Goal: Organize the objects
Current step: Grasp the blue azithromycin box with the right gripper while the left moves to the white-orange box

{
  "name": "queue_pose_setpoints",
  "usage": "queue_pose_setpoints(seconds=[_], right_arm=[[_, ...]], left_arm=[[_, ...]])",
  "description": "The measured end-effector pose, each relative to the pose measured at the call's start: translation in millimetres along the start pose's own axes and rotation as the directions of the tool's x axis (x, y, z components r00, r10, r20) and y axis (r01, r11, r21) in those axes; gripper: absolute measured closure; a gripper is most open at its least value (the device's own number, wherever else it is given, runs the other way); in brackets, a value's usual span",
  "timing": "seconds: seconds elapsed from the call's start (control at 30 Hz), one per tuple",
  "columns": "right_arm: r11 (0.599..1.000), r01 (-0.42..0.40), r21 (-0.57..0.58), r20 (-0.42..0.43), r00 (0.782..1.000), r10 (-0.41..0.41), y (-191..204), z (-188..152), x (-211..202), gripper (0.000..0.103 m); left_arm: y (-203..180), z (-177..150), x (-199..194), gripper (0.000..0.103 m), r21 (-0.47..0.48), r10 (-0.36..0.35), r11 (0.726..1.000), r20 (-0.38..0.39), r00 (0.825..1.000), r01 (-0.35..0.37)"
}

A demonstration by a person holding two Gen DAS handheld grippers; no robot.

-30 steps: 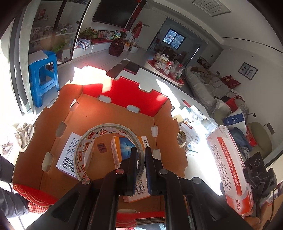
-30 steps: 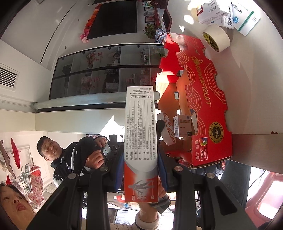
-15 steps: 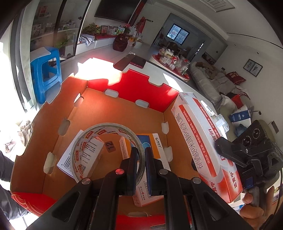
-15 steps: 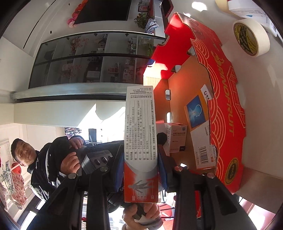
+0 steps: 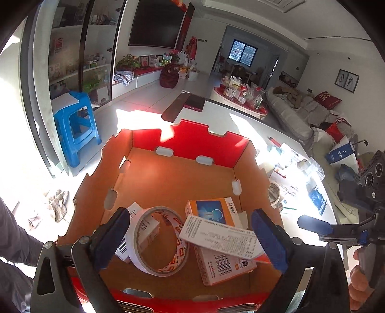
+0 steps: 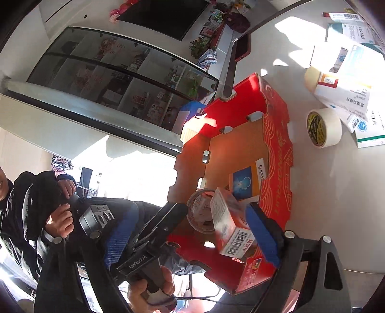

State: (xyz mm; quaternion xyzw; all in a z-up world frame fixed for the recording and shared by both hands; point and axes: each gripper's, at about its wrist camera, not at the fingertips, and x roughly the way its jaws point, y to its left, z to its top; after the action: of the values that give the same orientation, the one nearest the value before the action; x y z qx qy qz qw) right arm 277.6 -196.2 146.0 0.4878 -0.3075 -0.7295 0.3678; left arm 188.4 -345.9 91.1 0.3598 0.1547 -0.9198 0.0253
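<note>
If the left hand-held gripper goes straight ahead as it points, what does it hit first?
Most likely the clear tape roll with red print lying in the red cardboard box; the opening jaws straddle it, though depth is uncertain.

Black left tool [image 5: 190, 237] with blue pads, silver screws; the sleeve [image 6: 28, 192] looks dark, perhaps black.

Blue stool [image 5: 76, 134] at left of frame; dark screen [image 5: 156, 22] upper centre; sofa [image 5: 300, 113] at right.
</note>
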Motion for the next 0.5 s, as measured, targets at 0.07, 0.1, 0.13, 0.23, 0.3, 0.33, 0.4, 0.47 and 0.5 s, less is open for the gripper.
queue_pose_setpoints(seconds=[0.07, 0.1, 0.13, 0.23, 0.3, 0.33, 0.4, 0.47, 0.5], right_arm=[[0.986, 0.151, 0.067, 0.079, 0.985, -0.156, -30.3, 0.2, -33.8, 0.012], [0.974, 0.201, 0.106, 0.112, 0.971, -0.212, -47.3, 0.7, -51.0, 0.012], [0.959, 0.243, 0.148, 0.135, 0.955, -0.263, -64.8, 1.2, -68.1, 0.012], [0.900, 0.355, 0.253, 0.188, 0.894, -0.406, -105.9, 3.3, -113.0, 0.012], [0.844, 0.396, 0.362, 0.212, 0.847, -0.488, -133.7, 7.0, -139.1, 0.012], [0.818, 0.389, 0.424, 0.220, 0.832, -0.509, -148.2, 9.6, -149.3, 0.011], [0.761, 0.371, 0.532, 0.218, 0.808, -0.547, -175.2, 18.3, -162.1, 0.011], [0.695, 0.391, 0.603, 0.188, 0.777, -0.601, -196.4, 30.4, -164.0, 0.011], [0.662, 0.410, 0.627, 0.166, 0.761, -0.627, -204.5, 38.2, -161.4, 0.011]], left_arm=[[-15.2, 7.5, -6.6, 0.000, 0.036, -0.037, 0.999, 0.009, 0.999, 0.036], [-24.3, 10.8, -8.0, 0.000, 0.056, -0.060, 0.997, 0.007, 0.998, 0.060], [-33.9, 14.3, -8.5, 0.000, 0.071, -0.090, 0.993, 0.001, 0.996, 0.090], [-65.4, 19.0, -2.8, 0.000, 0.077, -0.211, 0.974, -0.043, 0.977, 0.213], [-87.3, 19.8, 4.9, 0.000, 0.075, -0.269, 0.959, -0.078, 0.960, 0.274], [-98.2, 19.7, 9.1, 0.000, 0.081, -0.283, 0.953, -0.091, 0.955, 0.290], [-118.4, 17.4, 16.8, 0.000, 0.099, -0.293, 0.948, -0.114, 0.949, 0.304], [-133.8, 14.1, 23.3, 0.000, 0.107, -0.299, 0.943, -0.144, 0.943, 0.315], [-140.9, 11.8, 25.3, 0.000, 0.110, -0.304, 0.940, -0.158, 0.940, 0.322]])
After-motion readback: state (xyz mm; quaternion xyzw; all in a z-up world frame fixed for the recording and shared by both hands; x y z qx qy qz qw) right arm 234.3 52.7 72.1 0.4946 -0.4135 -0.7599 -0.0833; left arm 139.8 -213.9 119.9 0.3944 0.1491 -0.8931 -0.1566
